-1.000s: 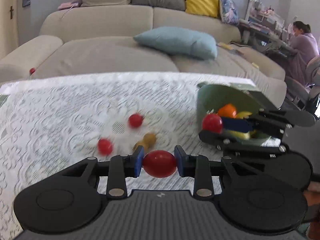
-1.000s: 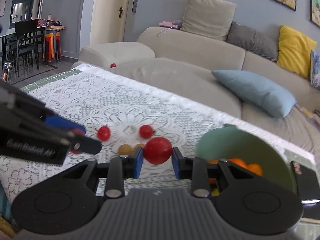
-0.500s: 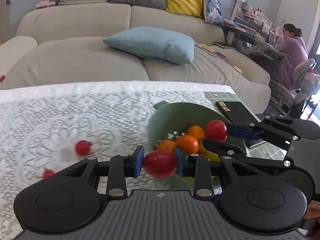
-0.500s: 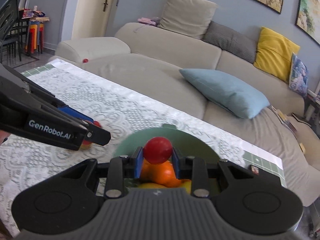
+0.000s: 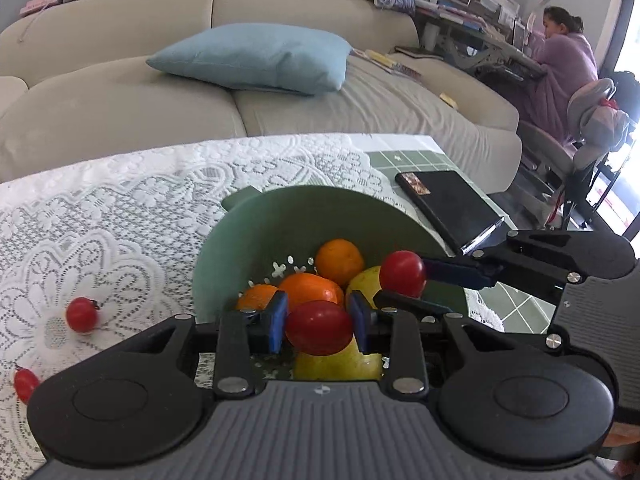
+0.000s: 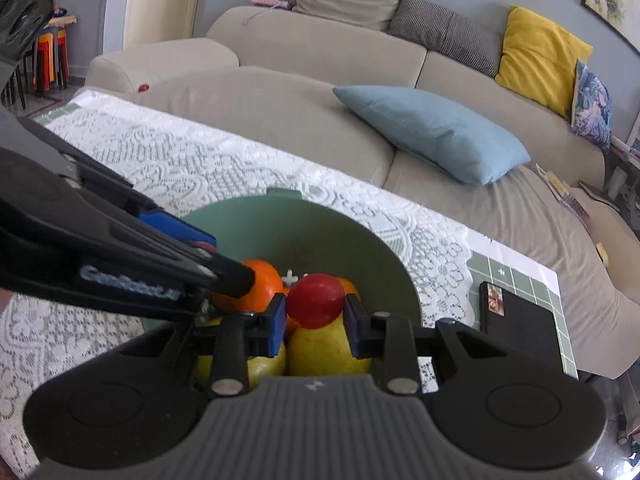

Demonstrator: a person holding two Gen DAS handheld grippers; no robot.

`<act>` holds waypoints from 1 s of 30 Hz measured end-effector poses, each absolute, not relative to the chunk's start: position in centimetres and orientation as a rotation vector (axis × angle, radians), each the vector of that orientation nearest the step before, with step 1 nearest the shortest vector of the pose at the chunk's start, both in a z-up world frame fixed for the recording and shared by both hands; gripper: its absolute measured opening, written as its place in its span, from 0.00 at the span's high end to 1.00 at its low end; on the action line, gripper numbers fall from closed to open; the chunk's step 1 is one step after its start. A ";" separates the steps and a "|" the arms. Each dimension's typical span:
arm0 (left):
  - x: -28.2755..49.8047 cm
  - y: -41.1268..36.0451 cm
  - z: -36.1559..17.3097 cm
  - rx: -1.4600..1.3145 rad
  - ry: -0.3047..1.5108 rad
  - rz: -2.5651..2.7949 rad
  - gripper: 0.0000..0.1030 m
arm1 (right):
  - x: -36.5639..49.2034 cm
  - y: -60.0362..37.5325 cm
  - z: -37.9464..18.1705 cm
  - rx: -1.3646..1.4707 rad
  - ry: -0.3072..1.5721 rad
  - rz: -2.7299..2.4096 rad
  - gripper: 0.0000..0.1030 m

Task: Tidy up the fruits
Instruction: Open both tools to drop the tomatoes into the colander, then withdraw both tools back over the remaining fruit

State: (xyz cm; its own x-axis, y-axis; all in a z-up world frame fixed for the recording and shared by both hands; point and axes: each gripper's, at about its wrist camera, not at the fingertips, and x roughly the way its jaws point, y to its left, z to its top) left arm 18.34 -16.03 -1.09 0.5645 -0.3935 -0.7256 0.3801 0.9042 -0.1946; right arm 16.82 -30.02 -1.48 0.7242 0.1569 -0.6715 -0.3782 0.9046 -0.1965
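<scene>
A green bowl (image 5: pixel 320 216) on the lace tablecloth holds oranges (image 5: pixel 339 261) and yellow-green fruit (image 5: pixel 336 366). My left gripper (image 5: pixel 319 326) is shut on a red tomato (image 5: pixel 319 327) just above the bowl's near side. My right gripper (image 6: pixel 315 309) is shut on a second red tomato (image 6: pixel 316 300), also over the bowl (image 6: pixel 304 220). In the left wrist view that tomato (image 5: pixel 402 273) shows at the right gripper's tips from the right. In the right wrist view the left gripper's black body reaches in from the left. Two small tomatoes (image 5: pixel 81 314) lie on the cloth at left.
A black phone (image 5: pixel 448 204) lies on the green tiled mat right of the bowl. Behind the table stands a beige sofa with a light blue cushion (image 5: pixel 256 60). A person in purple (image 5: pixel 564 60) sits at a desk at far right.
Both grippers, each holding its tomato, moved right across the cloth from the loose tomatoes to above the green bowl. The bowl now fills the middle of both views.
</scene>
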 end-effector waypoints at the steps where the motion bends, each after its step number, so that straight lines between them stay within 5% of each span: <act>1: 18.5 -16.1 -1.3 -0.021 0.864 -0.457 0.64 | 16.9 -30.0 -1.6 -0.336 0.707 0.303 0.74; 22: 20.6 -16.0 -3.2 -0.067 0.890 -0.415 0.61 | 18.4 -30.6 -3.2 -0.339 0.779 0.329 0.72; 27: 20.4 -15.7 -3.2 -0.077 0.894 -0.416 0.58 | 18.2 -30.5 -2.9 -0.336 0.766 0.330 0.61; 30: 20.1 -15.6 -2.6 -0.068 0.871 -0.399 0.47 | 18.2 -30.4 -2.8 -0.336 0.755 0.326 0.55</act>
State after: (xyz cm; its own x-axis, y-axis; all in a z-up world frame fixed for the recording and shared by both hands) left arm 20.11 -15.56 -2.62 0.5751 -0.3675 -0.7309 0.3128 0.9243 -0.2186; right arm 18.20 -30.41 -2.75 0.6837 0.1662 -0.7105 -0.4037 0.8973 -0.1786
